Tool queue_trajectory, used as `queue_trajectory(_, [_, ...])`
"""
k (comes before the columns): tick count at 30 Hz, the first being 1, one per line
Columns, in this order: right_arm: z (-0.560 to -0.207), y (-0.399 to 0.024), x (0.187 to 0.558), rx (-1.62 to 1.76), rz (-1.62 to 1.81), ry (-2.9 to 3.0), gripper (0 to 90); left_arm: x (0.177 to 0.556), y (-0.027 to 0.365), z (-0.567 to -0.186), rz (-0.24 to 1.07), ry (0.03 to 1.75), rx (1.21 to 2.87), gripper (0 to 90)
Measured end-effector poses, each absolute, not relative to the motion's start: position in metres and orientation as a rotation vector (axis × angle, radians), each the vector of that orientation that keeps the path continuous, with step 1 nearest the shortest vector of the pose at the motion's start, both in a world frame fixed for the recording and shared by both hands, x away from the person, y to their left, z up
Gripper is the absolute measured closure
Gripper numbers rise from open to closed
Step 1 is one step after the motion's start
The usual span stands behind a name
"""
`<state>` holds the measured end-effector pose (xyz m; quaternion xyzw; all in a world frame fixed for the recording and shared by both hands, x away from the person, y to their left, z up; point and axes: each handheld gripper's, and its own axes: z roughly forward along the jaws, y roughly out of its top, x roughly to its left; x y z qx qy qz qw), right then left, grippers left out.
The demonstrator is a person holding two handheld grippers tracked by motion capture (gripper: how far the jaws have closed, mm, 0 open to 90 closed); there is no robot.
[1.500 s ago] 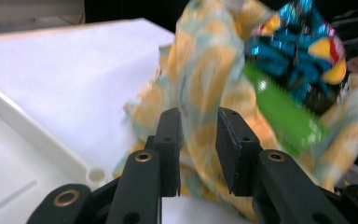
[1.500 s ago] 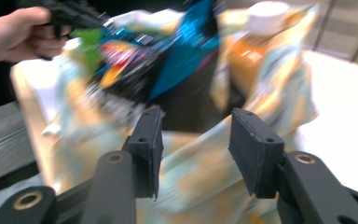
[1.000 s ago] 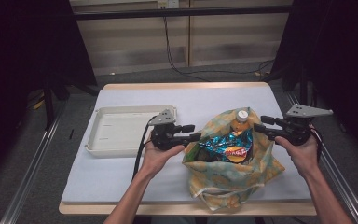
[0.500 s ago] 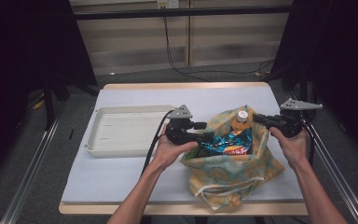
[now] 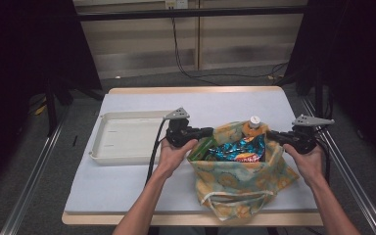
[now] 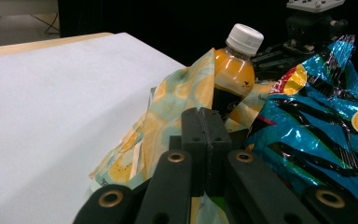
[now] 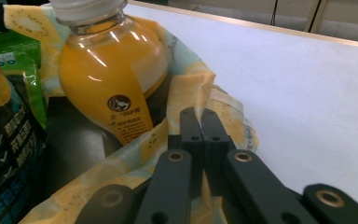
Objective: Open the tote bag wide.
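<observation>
A yellow and teal patterned cloth bag lies open on the table. In it stand an orange juice bottle with a white cap, a shiny blue snack bag and a green packet. My left gripper is at the bag's left rim. Its jaws have just been closing and are pressed together with cloth between them. My right gripper is shut on the right rim beside the bottle, with cloth pinched in its jaws.
A shallow white tray sits left of the bag, close to my left hand. The table's white cover runs to the wooden front edge. Dark curtains and metal rails flank the table on both sides.
Both grippers went from open jaws to jaws closed on the bag's rim. The left one moved toward the left rim. The right one sank to the right rim.
</observation>
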<state>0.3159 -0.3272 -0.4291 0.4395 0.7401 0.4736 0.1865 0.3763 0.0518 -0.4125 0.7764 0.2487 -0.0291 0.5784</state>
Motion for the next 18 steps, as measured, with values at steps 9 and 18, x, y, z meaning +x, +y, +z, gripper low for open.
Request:
queue_trajectory(9, [-0.436,-0.326,0.313,1.245,1.307,2.105,90.0,0.376,0.04,-0.415,-0.034,0.563,1.867,59.4])
queue_trajectory(18, [-0.433,-0.329,0.307,1.229,1.346,2.1,90.0,0.385,0.052,-0.413,-0.074,0.58,1.78,88.9])
